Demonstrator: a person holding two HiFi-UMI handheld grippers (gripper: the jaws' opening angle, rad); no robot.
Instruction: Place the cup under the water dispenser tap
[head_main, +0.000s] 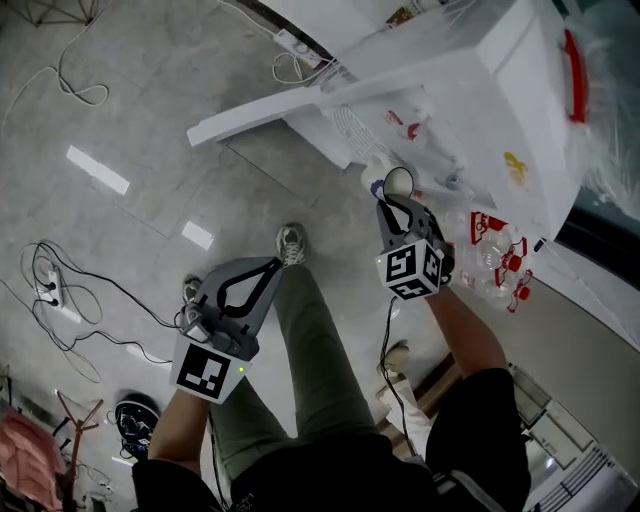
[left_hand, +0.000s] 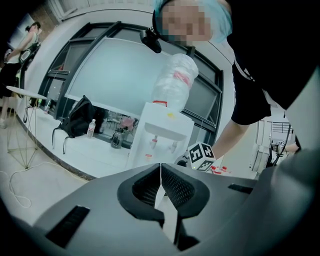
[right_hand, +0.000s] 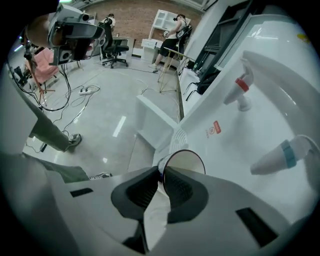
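Note:
A white paper cup (right_hand: 184, 162) is pinched by its rim in my right gripper (right_hand: 161, 172), which is shut on it. The cup (head_main: 398, 183) is held in front of the white water dispenser (head_main: 480, 90), just off the drip grille (right_hand: 178, 141). The red tap (right_hand: 239, 92) and the blue tap (right_hand: 277, 155) stick out to the right of the cup, higher up the dispenser's face. My left gripper (head_main: 277, 262) hangs low beside the person's leg, away from the dispenser. Its jaws (left_hand: 160, 167) are shut with nothing between them.
A large water bottle (left_hand: 172, 82) sits on top of the dispenser. A pack of small bottles (head_main: 495, 262) lies at the dispenser's foot. A white panel (head_main: 270, 105) juts out to the left. Cables and a power strip (head_main: 50, 290) lie on the floor at left.

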